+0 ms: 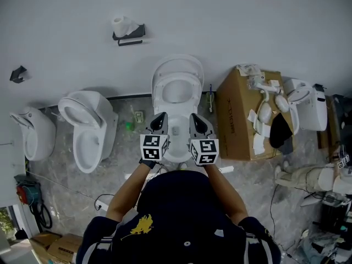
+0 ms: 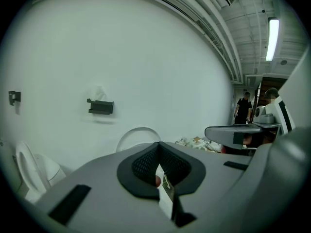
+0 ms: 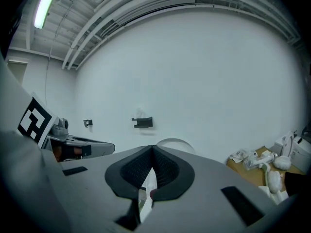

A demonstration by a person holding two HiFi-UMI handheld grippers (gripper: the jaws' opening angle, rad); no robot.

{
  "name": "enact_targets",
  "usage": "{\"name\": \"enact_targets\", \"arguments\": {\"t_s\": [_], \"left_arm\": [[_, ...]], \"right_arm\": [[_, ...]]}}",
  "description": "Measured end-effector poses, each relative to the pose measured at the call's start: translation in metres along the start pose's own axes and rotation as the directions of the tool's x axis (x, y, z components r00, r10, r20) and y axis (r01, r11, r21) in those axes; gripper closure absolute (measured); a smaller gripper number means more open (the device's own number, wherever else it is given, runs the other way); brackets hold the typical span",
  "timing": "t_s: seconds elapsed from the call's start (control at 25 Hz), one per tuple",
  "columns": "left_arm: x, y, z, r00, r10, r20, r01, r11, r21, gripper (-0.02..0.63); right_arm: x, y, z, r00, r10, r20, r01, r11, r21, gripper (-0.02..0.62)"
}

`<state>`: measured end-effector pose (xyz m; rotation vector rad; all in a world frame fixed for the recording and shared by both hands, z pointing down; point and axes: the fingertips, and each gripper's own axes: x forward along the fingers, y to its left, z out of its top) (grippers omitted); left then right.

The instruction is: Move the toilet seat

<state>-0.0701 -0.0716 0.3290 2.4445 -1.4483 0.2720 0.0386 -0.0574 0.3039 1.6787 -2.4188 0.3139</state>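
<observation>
Toilet seat [image 1: 158, 87]: raised over the middle bowl [image 1: 177, 130], leaning back to the wall, straight ahead of you.

Handling, judged: stiff moulded plastic, fairly light, smooth and likely slippery. It should swing on its rear hinges and may drop and slam if let go midway. Take it at the free top rim, far from the hinges.

Left gripper [image 1: 160, 121]: jaws pressed together, nothing between them, hovering above the bowl. Right gripper [image 1: 197, 122]: just beside it, likewise clenched and empty. You must open one before it can pinch the rim.
</observation>
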Motion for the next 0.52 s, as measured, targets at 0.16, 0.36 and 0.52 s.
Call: {"name": "enact_targets", "arguments": {"t_s": [0.16,0.36,0.52], "left_arm": [[0.0,0.003,0.005,1.0,0.003,0.008,-0.003,1.0,0.003,0.591],[0.0,-0.001,0.012,1.0,-0.002,0.031,0.001,1.0,0.03,0.591],[0.0,-0.009,0.019,0.998,-0.016,0.053,0.011,0.997,0.079,0.591]], "right_arm": [[0.0,-0.003,0.004,1.0,-0.01,0.003,0.01,1.0,-0.002,0.571],[0.0,-0.002,0.006,1.0,-0.002,0.008,0.002,1.0,-0.005,0.571],[0.0,-0.003,0.006,1.0,-0.001,0.009,0.001,1.0,-0.008,0.571]]}}
